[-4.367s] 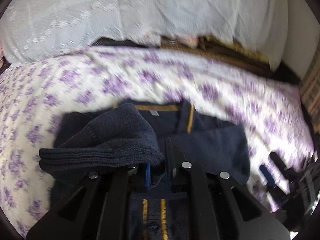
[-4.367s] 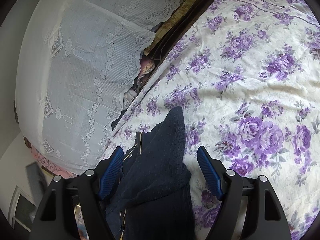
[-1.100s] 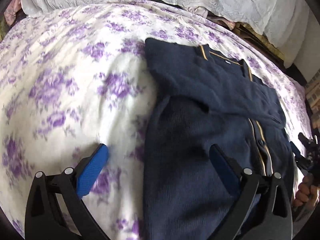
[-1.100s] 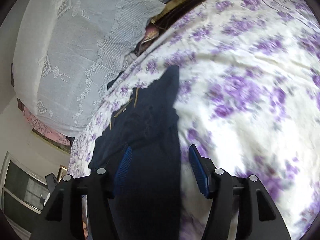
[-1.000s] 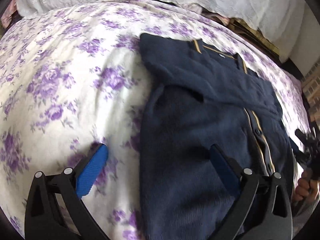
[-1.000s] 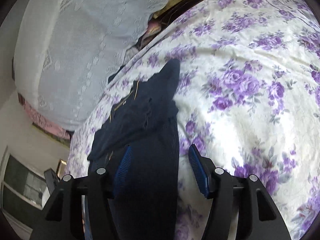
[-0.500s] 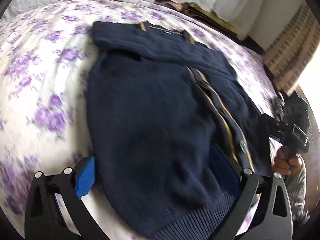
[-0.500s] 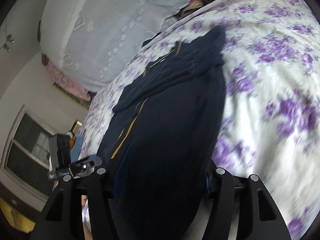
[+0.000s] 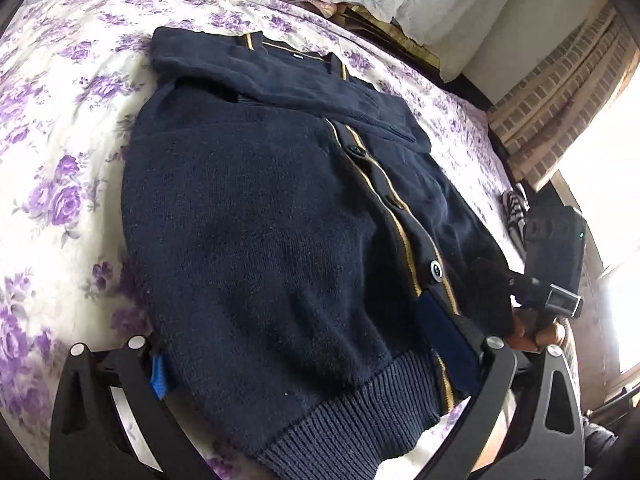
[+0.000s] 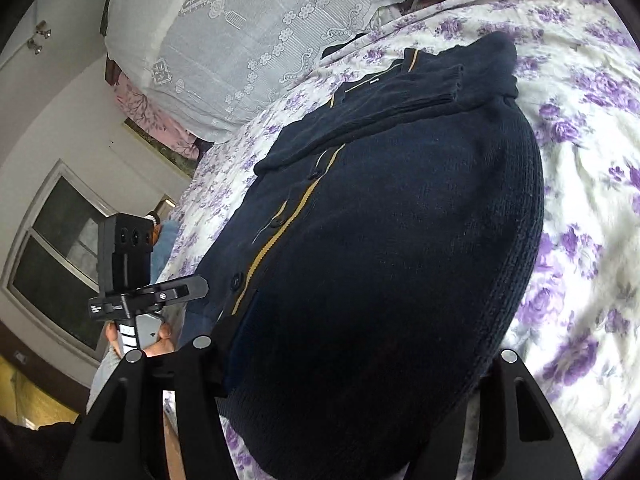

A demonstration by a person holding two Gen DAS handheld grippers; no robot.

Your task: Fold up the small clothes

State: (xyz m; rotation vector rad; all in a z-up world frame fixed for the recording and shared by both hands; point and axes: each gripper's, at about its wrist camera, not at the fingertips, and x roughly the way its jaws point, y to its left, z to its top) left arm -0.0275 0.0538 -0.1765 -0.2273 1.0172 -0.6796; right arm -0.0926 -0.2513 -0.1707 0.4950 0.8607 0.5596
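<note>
A navy knit cardigan [image 9: 260, 216] with a gold-trimmed button placket lies flat on the floral bedsheet [image 9: 60, 128], both sleeves folded across its chest. My left gripper [image 9: 304, 356] is open, its blue pads straddling the ribbed hem at the cardigan's left half. My right gripper [image 10: 352, 356] is open and straddles the hem at the right half of the cardigan [image 10: 380, 220]; its pads are mostly hidden by the knit. Each gripper shows in the other's view, the right one [image 9: 556, 280] and the left one [image 10: 132, 276].
White lace-covered pillows [image 10: 248, 28] lie beyond the collar at the head of the bed. A brick wall and bright window [image 9: 580, 92] stand to the right. A dark window [image 10: 60, 248] is on the left. The sheet [image 10: 592, 184] spreads right of the cardigan.
Both grippers have drawn back from the folded sleeves down to the hem and now straddle it. The left gripper let go of the sleeve it held earlier.
</note>
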